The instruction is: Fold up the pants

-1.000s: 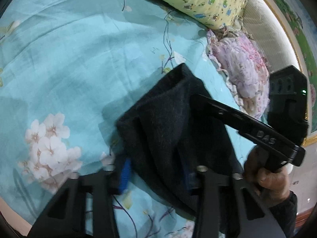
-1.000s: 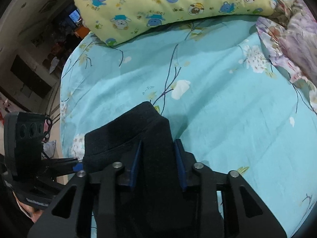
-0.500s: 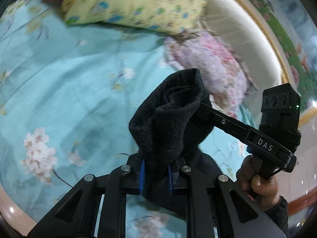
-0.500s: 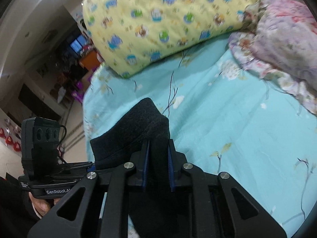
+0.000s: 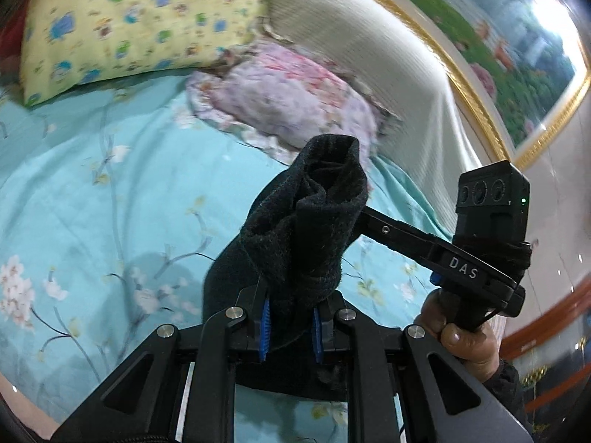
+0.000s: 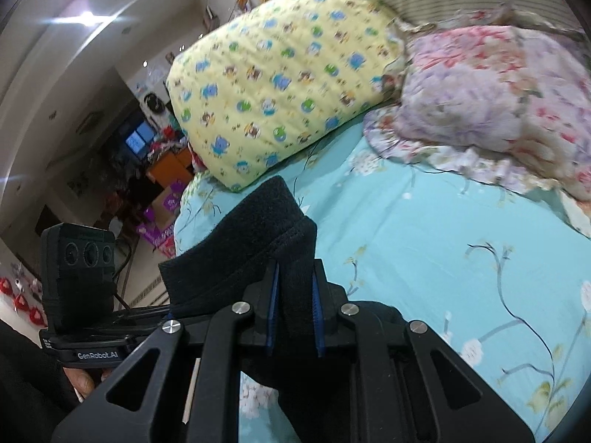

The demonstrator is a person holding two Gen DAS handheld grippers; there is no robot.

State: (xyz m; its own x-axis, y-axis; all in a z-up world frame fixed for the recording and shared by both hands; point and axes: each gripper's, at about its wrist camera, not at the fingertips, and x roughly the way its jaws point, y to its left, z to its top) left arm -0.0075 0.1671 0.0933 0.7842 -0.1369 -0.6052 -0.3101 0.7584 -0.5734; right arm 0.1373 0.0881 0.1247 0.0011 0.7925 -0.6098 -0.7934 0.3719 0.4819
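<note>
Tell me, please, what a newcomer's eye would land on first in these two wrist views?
First, the bunched black fleece pants, raised above the turquoise floral bedsheet and pinched at both ends: the left gripper and right gripper are each shut on the fabric. Behind them, a yellow cartoon-print pillow and a pink-lilac ruffled pillow lie at the headboard.

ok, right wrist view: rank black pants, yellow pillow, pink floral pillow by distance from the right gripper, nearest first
1. black pants, clamped in the right gripper.
2. yellow pillow, ahead and left.
3. pink floral pillow, ahead and right; too close to the yellow one to rank firmly.
</note>
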